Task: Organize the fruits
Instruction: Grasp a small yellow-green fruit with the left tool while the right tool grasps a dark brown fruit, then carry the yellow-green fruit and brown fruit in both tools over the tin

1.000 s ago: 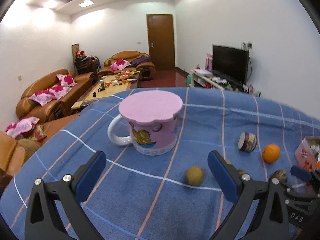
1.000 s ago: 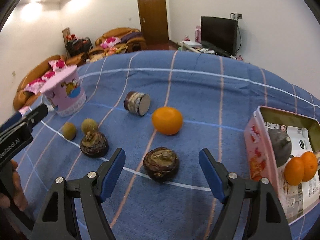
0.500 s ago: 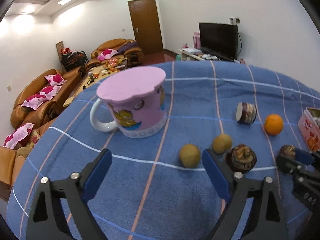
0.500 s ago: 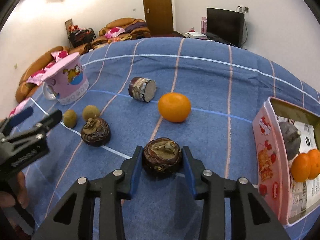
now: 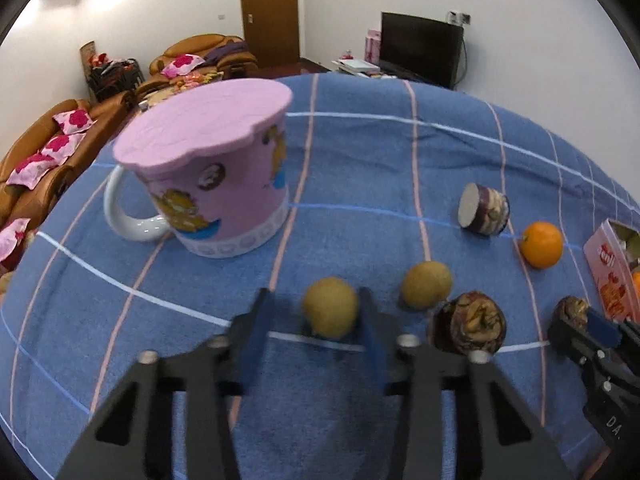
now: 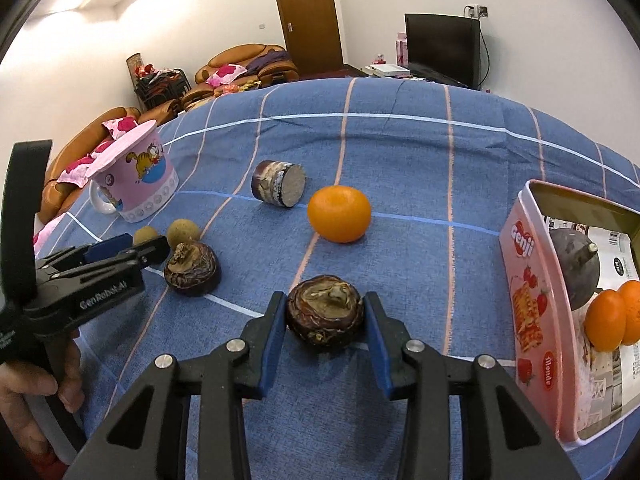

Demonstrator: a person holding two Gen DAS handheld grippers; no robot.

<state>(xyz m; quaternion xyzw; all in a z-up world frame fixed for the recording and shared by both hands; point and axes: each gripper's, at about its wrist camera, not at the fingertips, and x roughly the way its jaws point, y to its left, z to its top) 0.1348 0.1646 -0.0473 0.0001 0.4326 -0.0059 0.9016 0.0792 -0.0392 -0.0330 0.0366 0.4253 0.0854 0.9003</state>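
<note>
My right gripper (image 6: 325,322) is shut on a dark brown wrinkled fruit (image 6: 326,317) on the blue cloth; it also shows in the left wrist view (image 5: 573,312). My left gripper (image 5: 318,322) has its blurred pads on either side of a small yellow-brown fruit (image 5: 330,312), with a gap on the left side. A second small yellow-brown fruit (image 5: 426,290), another dark wrinkled fruit (image 5: 468,326), a cut dark piece (image 5: 484,210) and an orange (image 5: 541,244) lie nearby. A pink tin (image 6: 532,300) at right holds oranges and a dark fruit.
A pink mug with a lid (image 5: 212,176) stands at the left on the blue checked cloth (image 6: 400,152). The cloth's edge falls away at the far side, with sofas, a door and a TV behind.
My left gripper moved right and forward from the mug to the small yellow-brown fruit and its jaws narrowed around it. My right gripper closed on the dark wrinkled fruit and stays shut.
</note>
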